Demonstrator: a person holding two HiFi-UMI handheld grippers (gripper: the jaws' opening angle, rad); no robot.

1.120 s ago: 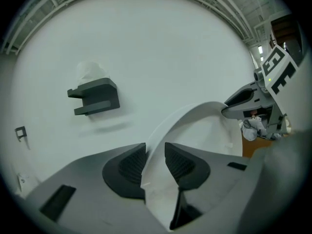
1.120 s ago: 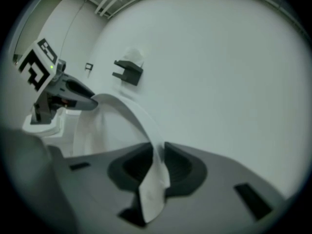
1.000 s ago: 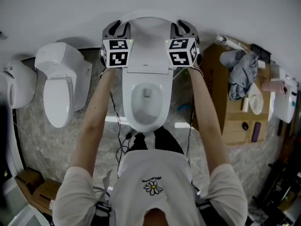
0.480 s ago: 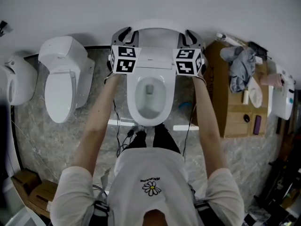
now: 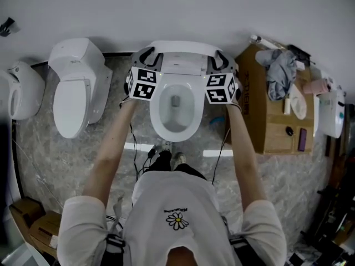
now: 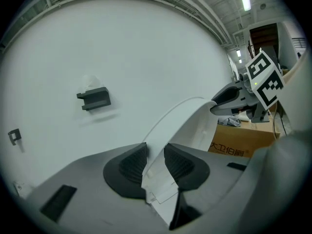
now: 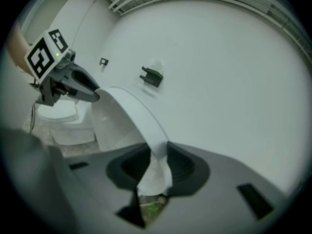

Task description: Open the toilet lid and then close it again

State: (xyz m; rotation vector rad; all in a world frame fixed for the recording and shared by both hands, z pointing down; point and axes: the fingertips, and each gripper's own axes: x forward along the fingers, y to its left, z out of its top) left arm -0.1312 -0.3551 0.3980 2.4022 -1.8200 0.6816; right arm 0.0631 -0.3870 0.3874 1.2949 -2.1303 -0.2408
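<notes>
White wall backs the room, with grey veined floor under everything. At far left stands a spare toilet, which has no part in my job.

My left claw is closed on the left edge of the toilet lid, with the thin white rim pinched between both ribbed pads. The lid stands raised behind the open bowl and arches across to my right claw, which is clamped the same way on the right edge. Further right sits a cardboard box with a grey cloth heaped on it.

I judge the lid to be light, stiff moulded plastic — smooth and glossy, so it could slide out of a loose pinch. It swings on a hinge, so my hold has to follow its arc rather than drag it straight. Gripping both side edges high up, as I do now, should keep it from twisting.

The hinge is out of sight behind the lid. From overhead I cannot judge how far back the lid leans, or whether it touches the wall.
</notes>
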